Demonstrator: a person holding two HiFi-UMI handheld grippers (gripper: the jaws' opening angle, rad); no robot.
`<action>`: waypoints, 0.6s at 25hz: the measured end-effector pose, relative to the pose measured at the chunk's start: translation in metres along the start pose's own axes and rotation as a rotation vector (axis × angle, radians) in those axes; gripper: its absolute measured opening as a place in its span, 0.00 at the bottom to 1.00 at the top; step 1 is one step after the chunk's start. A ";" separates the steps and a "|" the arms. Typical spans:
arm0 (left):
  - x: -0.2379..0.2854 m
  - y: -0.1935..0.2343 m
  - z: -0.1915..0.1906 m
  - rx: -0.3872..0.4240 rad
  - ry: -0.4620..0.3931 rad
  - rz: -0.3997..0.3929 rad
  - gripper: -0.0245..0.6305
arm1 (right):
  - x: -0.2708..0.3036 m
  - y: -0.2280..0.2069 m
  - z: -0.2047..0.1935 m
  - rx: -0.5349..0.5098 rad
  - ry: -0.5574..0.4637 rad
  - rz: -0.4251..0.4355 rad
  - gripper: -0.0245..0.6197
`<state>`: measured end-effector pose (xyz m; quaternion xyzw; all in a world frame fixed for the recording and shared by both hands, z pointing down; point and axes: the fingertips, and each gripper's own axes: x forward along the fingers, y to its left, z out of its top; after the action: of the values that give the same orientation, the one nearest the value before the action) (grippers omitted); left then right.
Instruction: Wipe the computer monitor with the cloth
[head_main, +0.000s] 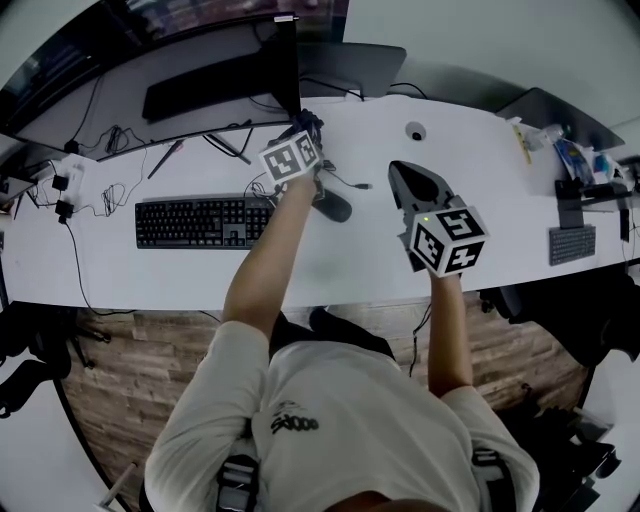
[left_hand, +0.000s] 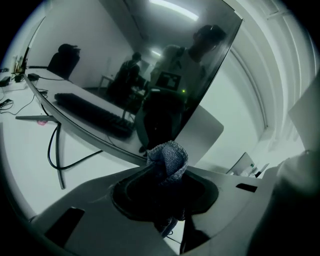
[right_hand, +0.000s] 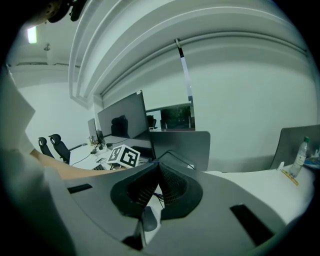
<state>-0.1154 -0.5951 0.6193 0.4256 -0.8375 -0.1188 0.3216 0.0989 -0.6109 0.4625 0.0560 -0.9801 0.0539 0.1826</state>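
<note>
No readable text; shirt print (head_main: 294, 424) illegible

The T-shirt (head_main: 330, 420) is white, short-sleeved, dark-printed. The left gripper (head_main: 308, 128) and right gripper (head_main: 405, 175) are grey — each bearing a black-and-white marker cube (head_main: 291, 158).

- The wide dark flat monitor (head_main: 200, 75) stands at the back left of the long white desk (head_main: 350, 260).
- The black full-size keyboard (head_main: 200, 222) lies in front of it, with the black oval mouse (head_main: 335, 207) just to the keyboard's right.
- The left gripper (head_main: 306, 128) is up by the monitor's right edge, with the bunched blue-grey knit cloth (left_hand: 168, 159) between its jaws.
- The right gripper (head_main: 400, 172) hangs over the desk, right of the mouse.
- A small dark keyboard (head_main: 572, 244) sits way off at the desk's right end.
</note>
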 end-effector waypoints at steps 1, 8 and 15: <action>0.002 0.002 -0.003 0.003 0.008 0.003 0.20 | 0.001 0.000 -0.004 -0.001 0.011 0.000 0.04; 0.016 0.017 -0.020 0.035 0.077 -0.013 0.20 | 0.011 -0.004 -0.018 0.006 0.044 -0.010 0.04; 0.015 0.041 -0.025 -0.003 0.070 -0.017 0.21 | 0.018 -0.005 -0.027 0.019 0.068 -0.018 0.04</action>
<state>-0.1317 -0.5804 0.6648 0.4362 -0.8218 -0.1077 0.3505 0.0920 -0.6142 0.4945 0.0645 -0.9722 0.0634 0.2159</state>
